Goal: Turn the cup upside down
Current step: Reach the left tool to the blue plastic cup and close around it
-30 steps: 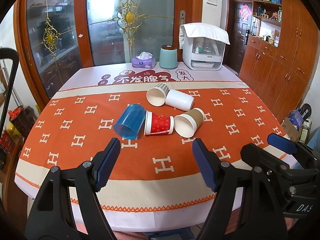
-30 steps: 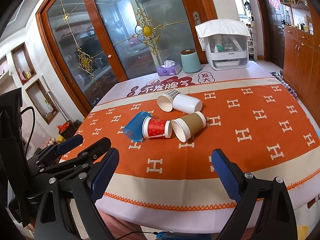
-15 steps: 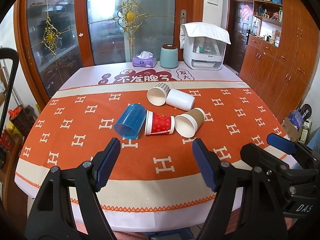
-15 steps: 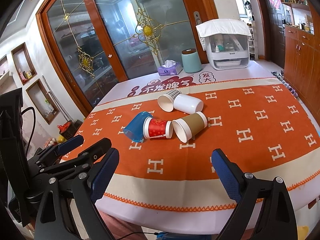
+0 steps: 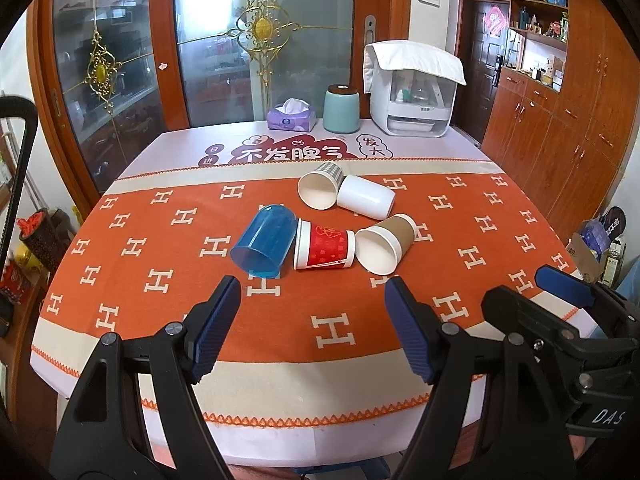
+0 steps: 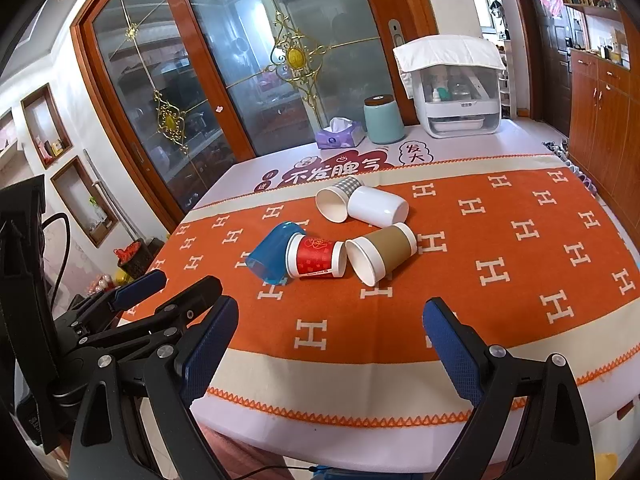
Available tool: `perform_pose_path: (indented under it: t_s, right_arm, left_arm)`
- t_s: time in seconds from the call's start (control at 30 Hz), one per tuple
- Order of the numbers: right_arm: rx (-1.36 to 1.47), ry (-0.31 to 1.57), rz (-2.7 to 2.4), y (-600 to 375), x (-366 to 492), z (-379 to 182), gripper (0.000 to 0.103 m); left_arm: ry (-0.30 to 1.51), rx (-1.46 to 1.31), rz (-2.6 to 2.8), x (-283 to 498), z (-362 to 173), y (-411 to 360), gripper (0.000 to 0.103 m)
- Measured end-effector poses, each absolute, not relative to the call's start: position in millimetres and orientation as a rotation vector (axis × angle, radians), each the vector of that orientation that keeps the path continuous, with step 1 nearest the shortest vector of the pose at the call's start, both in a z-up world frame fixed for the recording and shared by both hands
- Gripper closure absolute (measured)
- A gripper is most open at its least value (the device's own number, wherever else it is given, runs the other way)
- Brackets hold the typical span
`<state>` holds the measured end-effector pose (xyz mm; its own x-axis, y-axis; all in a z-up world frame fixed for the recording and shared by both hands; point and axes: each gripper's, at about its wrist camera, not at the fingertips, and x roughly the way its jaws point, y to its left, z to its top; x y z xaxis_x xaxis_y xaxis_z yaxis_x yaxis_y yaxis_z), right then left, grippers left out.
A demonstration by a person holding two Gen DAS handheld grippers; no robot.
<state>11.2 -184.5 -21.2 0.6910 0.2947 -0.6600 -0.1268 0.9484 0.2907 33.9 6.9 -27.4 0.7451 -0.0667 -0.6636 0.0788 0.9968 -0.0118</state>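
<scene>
Cups [image 5: 325,248] lie sideways; tablecloth [image 5: 332,332] repeats "H".

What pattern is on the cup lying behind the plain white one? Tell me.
A small grey-and-white check on the checked paper cup, with a plain white inside; the right wrist view shows it best.

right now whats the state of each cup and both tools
blue cup: on its side, mouth toward the camera
red cup: on its side, touching the blue cup
brown cup: on its side, mouth toward the camera
checked cup: on its side, mouth toward the camera
white cup: on its side, against the checked cup
left tool: open, empty
right tool: open, empty
</scene>
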Motion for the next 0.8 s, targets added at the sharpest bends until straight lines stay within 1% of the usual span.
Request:
perform_pose_path:
  t_s: [0.23,0.53,0.7,0.8]
  right_arm:
    - [0.203,0.802,0.234,-172.9,37.0,-32.3,0.008]
    - [0.22,0.881,0.248,-164.2,100.3,-52.7,0.008]
    - [0.236,0.925,0.24,-161.9,142.7,-69.9,0.008]
    - [0.251,0.962,0.238,-158.5,168.0,-84.2,0.008]
  left_arm:
    - [0.764,0.032,-0.092,58.1,-32.6,13.5,0.031]
    - [0.864,0.048,-0.117,144.3,-35.8,56.4,0.031]
    - [0.99,0.118,-0.157,204.8,-63.8,73.1,0.031]
    - [1.083,0.092,-0.182,241.5,-91.7,82.1,0.031]
